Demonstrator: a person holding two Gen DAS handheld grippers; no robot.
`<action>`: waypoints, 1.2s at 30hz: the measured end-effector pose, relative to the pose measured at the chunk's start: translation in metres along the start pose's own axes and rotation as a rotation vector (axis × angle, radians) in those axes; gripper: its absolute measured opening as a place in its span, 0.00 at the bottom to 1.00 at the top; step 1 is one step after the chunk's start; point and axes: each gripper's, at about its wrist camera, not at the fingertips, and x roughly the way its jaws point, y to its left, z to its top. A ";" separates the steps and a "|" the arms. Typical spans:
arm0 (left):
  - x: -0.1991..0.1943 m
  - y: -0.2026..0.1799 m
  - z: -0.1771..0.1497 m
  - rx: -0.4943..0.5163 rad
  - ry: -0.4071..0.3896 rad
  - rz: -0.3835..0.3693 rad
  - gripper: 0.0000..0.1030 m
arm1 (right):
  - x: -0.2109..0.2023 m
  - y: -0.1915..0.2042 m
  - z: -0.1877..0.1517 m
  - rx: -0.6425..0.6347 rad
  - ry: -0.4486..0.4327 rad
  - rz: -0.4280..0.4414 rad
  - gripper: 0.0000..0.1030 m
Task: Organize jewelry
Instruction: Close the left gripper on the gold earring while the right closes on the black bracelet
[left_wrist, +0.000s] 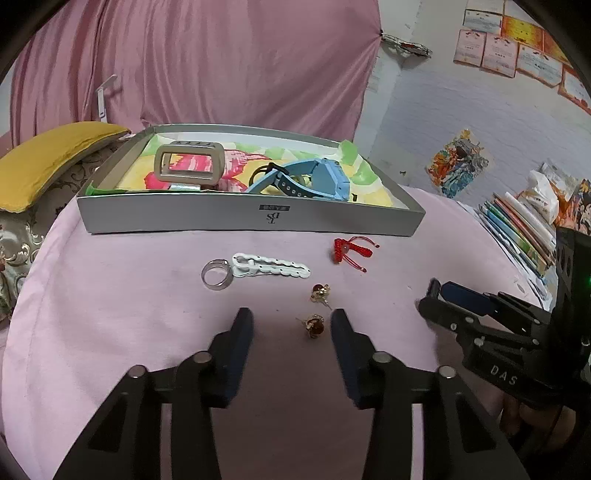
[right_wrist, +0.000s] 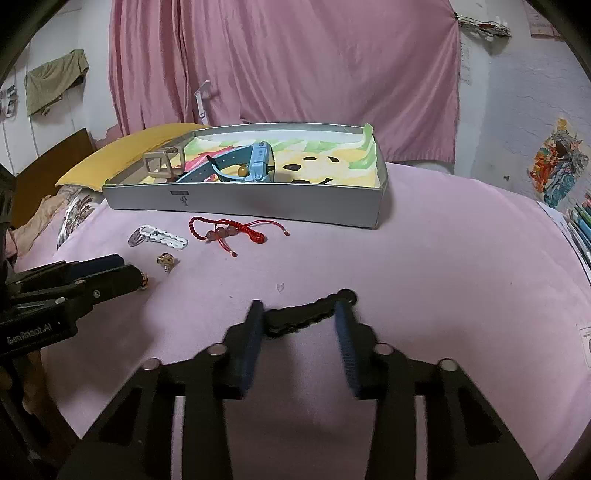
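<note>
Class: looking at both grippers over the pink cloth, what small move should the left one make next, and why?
Probably lower the left gripper and shut it on the near earring: its jaws stand open with that earring lying between them on the cloth, still outside the grey box.

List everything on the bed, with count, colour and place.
box: 1, grey, far side of bed
watch: 1, blue, in box
buckle: 1, beige, in box, left end
red bracelet: 1, red with pink beads, in front of box
clip: 1, white, beside ring
ring: 1, clear, touching clip
earrings: 2, gold and red, near left gripper
black bracelet: 1, between right jaws
left gripper: black, jaws open around one earring
right gripper: black, jaws open
</note>
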 end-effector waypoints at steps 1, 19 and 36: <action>0.000 -0.001 0.000 0.004 0.000 -0.002 0.38 | 0.000 0.000 0.000 -0.001 0.000 0.003 0.28; 0.004 -0.012 0.000 0.055 0.025 -0.008 0.11 | -0.002 -0.006 -0.002 0.016 0.011 0.026 0.15; 0.003 -0.011 -0.001 0.047 0.029 -0.012 0.11 | 0.005 -0.007 0.005 0.095 0.031 0.051 0.24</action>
